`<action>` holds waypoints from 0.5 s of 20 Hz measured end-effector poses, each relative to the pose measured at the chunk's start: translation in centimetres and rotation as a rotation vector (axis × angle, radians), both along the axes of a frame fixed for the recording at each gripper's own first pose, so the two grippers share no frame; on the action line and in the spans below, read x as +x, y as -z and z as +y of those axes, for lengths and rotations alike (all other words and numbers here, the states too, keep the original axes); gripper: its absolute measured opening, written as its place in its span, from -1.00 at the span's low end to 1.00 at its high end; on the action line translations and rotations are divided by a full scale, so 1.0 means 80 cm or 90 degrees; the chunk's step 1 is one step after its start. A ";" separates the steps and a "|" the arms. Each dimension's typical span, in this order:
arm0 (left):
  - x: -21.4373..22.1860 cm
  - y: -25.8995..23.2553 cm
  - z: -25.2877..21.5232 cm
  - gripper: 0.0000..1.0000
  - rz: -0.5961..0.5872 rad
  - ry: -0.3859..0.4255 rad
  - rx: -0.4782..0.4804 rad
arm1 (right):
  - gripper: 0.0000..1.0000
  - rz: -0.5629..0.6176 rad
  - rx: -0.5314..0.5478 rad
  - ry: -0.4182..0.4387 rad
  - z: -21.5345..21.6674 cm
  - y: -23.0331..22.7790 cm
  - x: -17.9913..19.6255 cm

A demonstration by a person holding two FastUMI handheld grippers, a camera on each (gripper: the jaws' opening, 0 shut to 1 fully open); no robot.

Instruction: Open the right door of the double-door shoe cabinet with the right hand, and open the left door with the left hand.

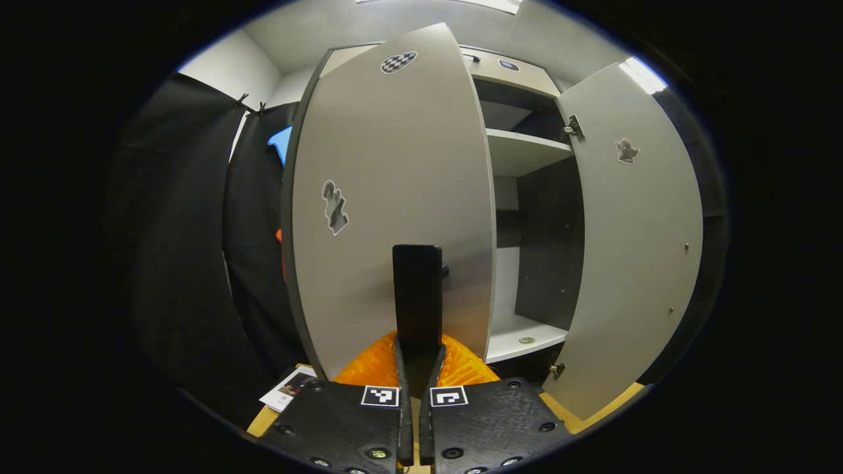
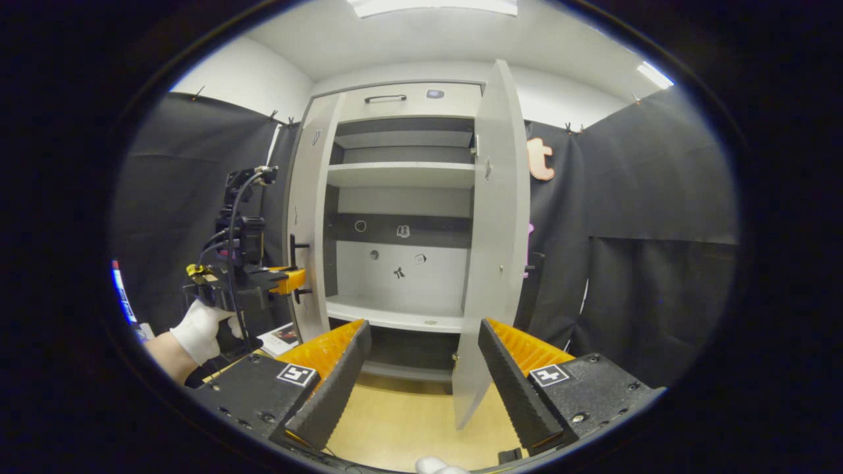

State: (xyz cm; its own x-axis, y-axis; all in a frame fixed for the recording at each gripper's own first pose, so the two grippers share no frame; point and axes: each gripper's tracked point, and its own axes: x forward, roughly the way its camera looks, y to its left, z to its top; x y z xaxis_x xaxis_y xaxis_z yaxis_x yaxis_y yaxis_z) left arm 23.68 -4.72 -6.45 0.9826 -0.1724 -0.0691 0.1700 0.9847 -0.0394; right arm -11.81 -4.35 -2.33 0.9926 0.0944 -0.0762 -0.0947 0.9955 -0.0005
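The grey shoe cabinet [image 2: 402, 174] stands ahead with both doors swung out. In the left gripper view the left door [image 1: 388, 184] is close in front, and its black upright handle [image 1: 417, 289] sits between the fingers of my left gripper [image 1: 419, 359], which is shut on it. The right door [image 1: 632, 250] hangs wide open to the right. In the right gripper view a gloved hand [image 2: 201, 329] holds the left gripper [image 2: 290, 280] at the left door [image 2: 309, 217]. My right gripper [image 2: 425, 368] is open and holds nothing, a short way back from the right door [image 2: 494, 230].
White shelves [image 2: 400, 174] and a dark back panel with small stickers [image 2: 403, 232] show inside. A drawer with a handle [image 2: 385, 99] tops the cabinet. A printed card [image 2: 280, 337] lies on the wooden floor [image 2: 402, 421] by the left door. Black cloth walls both sides.
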 end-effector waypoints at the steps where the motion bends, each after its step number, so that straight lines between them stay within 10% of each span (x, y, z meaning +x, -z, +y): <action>1: -0.004 0.000 0.005 -0.94 0.002 -0.001 0.000 | 1.00 0.000 0.001 -0.005 0.009 0.001 -0.005; 10: -0.044 0.007 0.067 -1.00 0.000 -0.031 0.006 | 1.00 0.003 0.007 -0.043 0.058 0.004 -0.017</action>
State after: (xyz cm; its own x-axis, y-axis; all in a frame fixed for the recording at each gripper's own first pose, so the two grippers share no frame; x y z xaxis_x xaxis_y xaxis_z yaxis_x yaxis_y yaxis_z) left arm 20.13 0.63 -6.98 0.9899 -0.1233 -0.0701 0.1215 0.9922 -0.0295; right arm -13.21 0.26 -2.63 0.9837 0.1615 -0.0787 -0.1611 0.9869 0.0108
